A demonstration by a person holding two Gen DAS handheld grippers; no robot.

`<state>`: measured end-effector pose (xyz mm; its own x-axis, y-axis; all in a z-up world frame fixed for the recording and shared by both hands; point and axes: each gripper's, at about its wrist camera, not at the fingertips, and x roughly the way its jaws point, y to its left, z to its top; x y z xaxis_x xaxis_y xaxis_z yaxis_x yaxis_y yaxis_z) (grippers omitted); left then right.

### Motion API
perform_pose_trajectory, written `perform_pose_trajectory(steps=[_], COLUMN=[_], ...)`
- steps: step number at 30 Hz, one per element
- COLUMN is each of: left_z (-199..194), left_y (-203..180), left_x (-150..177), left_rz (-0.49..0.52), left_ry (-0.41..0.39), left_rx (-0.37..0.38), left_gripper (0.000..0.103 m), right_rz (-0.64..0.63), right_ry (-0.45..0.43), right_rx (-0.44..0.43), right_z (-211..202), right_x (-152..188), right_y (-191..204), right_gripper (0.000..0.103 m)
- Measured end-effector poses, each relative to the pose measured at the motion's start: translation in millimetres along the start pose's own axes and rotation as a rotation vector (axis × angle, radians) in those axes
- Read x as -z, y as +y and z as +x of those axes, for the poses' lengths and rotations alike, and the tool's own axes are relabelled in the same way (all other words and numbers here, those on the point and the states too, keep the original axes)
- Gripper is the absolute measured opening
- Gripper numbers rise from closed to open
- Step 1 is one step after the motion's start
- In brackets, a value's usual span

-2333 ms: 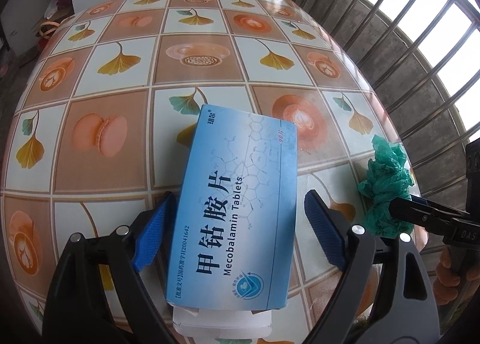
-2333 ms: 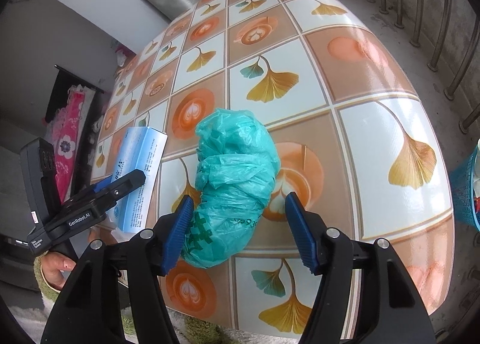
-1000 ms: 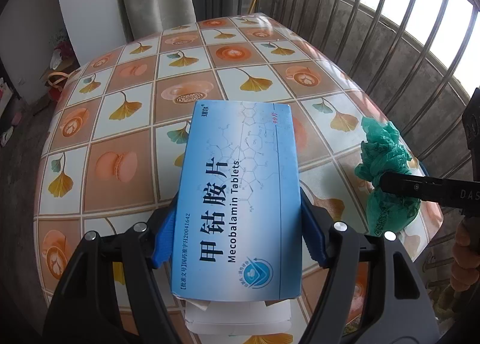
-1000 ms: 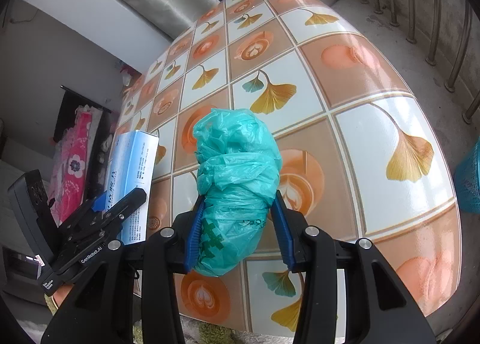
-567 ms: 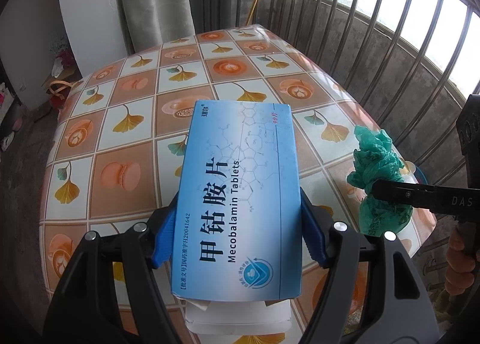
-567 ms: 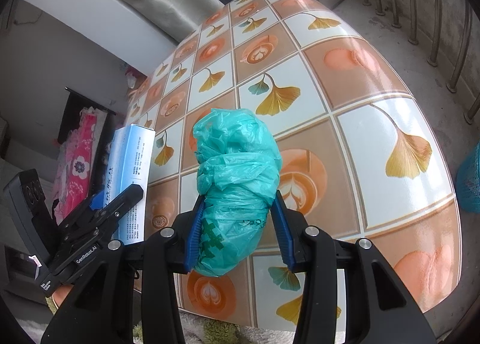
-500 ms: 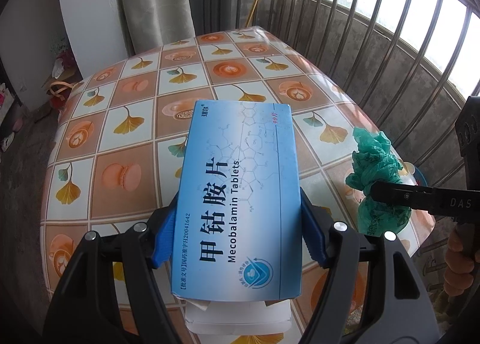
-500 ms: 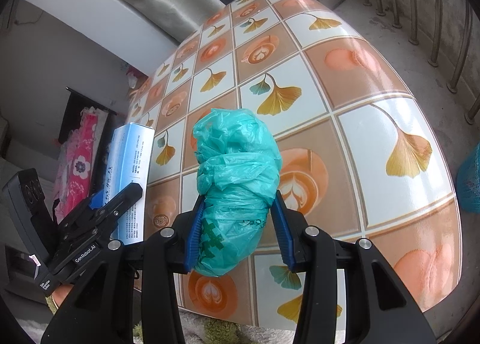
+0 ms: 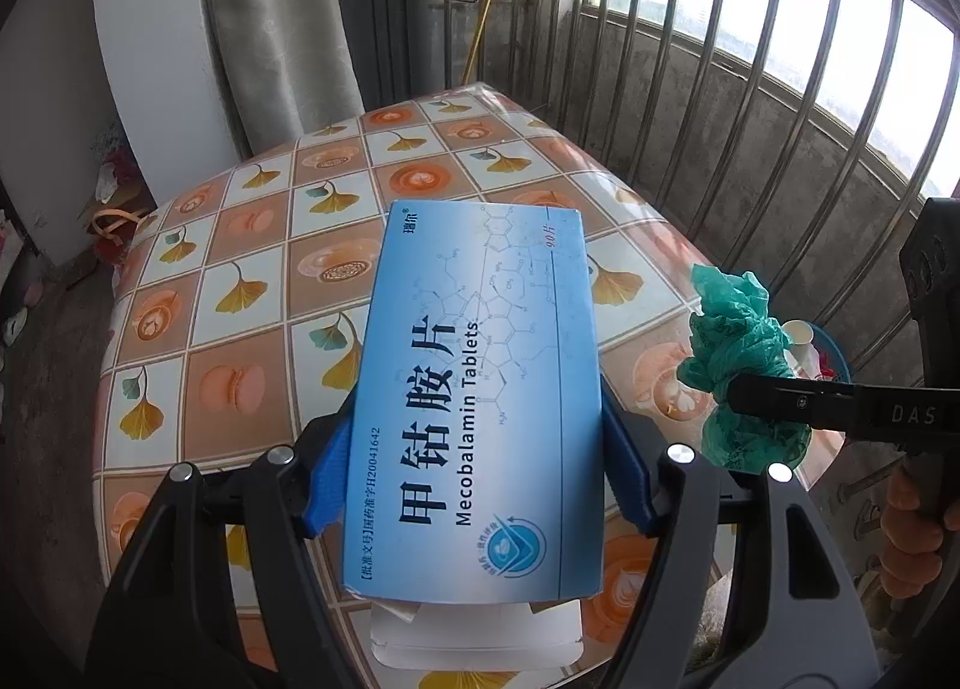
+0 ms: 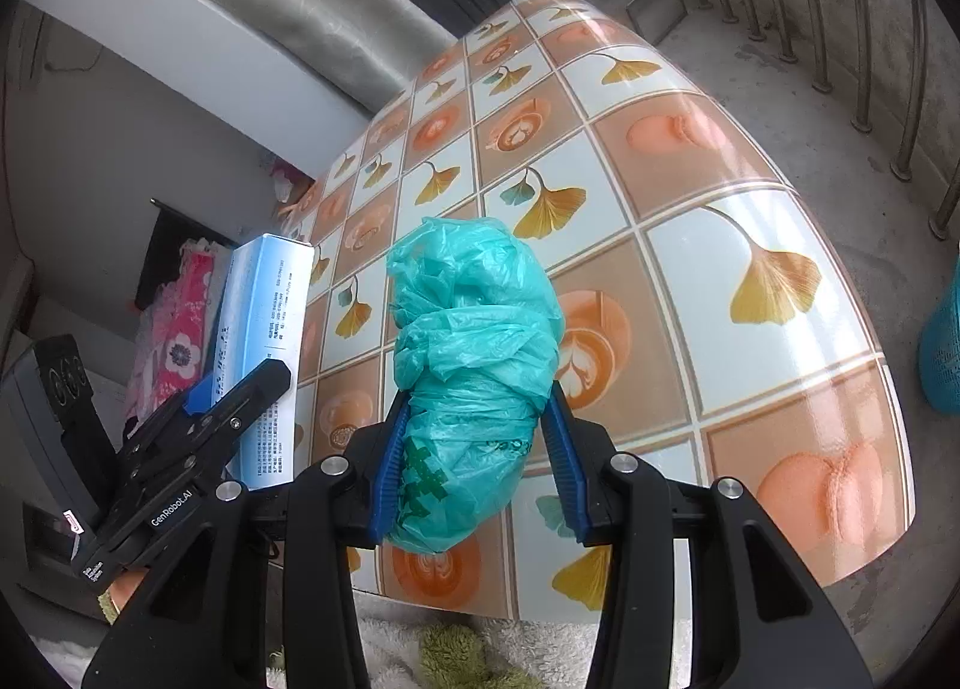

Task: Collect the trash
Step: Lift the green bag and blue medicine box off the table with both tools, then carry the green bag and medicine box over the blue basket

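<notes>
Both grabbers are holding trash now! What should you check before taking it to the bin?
1. Left hand-held gripper shut on the blue medicine box: ok.
2. Right hand-held gripper shut on the green plastic bag: ok.
3. Both items lifted off the table: ok.
4. Box's white end flap hanging open; contents inside: cannot tell.
5. Blue basket beside the table is in view: ok.
6. Room left in the basket: cannot tell.

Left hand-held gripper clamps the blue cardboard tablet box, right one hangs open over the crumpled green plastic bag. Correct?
Not quite. The right hand-held gripper is shut on the crumpled green plastic bag, as the right wrist view shows. The left hand-held gripper does clamp the blue cardboard tablet box.
</notes>
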<state>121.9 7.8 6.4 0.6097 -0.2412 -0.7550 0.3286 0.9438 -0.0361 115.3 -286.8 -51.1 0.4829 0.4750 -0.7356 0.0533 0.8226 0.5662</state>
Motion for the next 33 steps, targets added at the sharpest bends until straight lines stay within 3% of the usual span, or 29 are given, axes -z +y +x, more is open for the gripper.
perform_pose_trajectory(steps=[19, 33], left_z=[-27, 7], left_y=[-93, -205], left_x=[-12, -39], left_rz=[0.176, 0.291], left_ry=[-0.097, -0.034], left_rx=[0.06, 0.298], left_gripper=[0.066, 0.066], right_rz=[0.152, 0.39], right_ry=[-0.206, -0.344], right_rx=[0.006, 0.076], right_z=[-95, -156], right_x=[39, 78], right_y=[-77, -174], right_gripper=[0.042, 0.042])
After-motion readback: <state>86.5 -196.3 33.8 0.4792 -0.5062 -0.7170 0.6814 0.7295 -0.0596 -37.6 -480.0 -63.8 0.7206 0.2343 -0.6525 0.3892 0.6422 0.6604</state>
